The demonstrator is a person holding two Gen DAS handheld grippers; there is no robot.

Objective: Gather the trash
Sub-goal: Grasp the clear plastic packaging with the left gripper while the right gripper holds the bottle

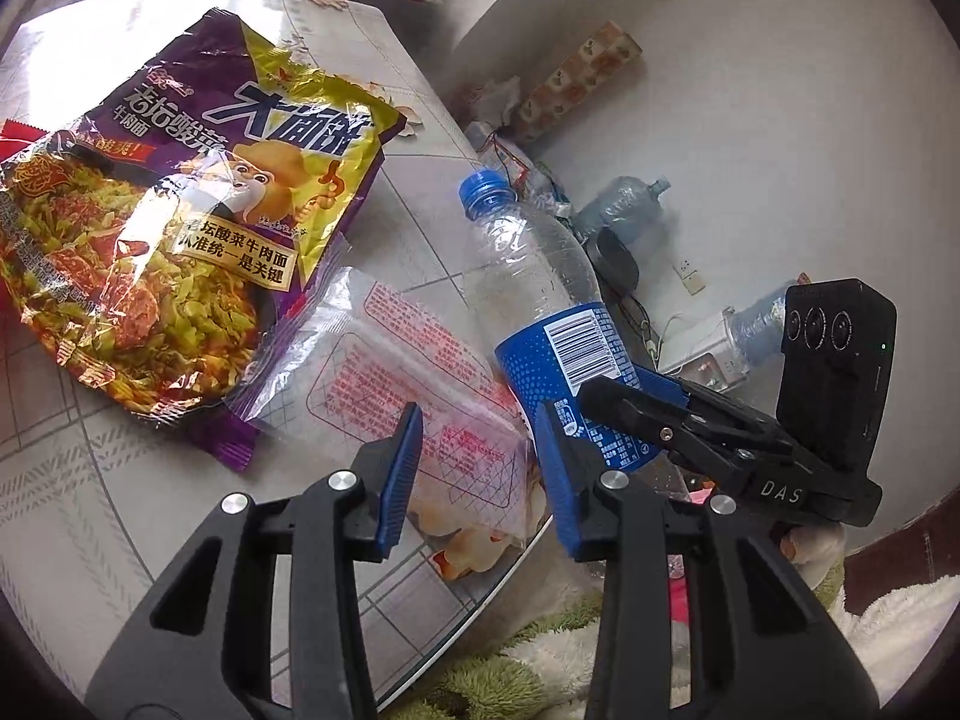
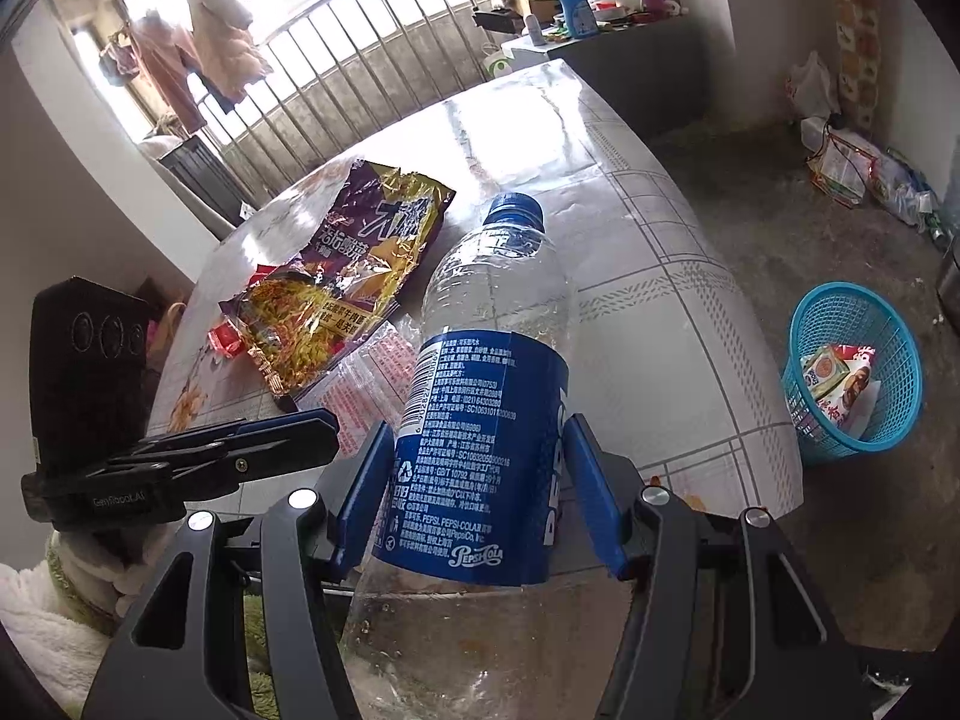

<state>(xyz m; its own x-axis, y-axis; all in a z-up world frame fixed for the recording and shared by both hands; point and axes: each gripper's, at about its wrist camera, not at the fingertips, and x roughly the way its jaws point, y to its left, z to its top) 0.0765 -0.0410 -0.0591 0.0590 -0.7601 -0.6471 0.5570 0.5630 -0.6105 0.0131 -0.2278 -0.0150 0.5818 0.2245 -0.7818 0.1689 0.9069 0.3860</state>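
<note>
The right claw pinches a clear plastic Pepsi bottle with blue cap and blue label, both blue pads pressed on the label, the bottle tilted with its cap toward 12 o'clock above the pale tiled bench. The left claw stands partly spread with nothing gripped, over a clear red-printed plastic wrapper lying flat on the bench. At 10 o'clock from that wrapper lies a purple-and-yellow noodle packet, and a blue mesh plastic basket holding wrappers stands on the floor at 3 o'clock from the bottle
</note>
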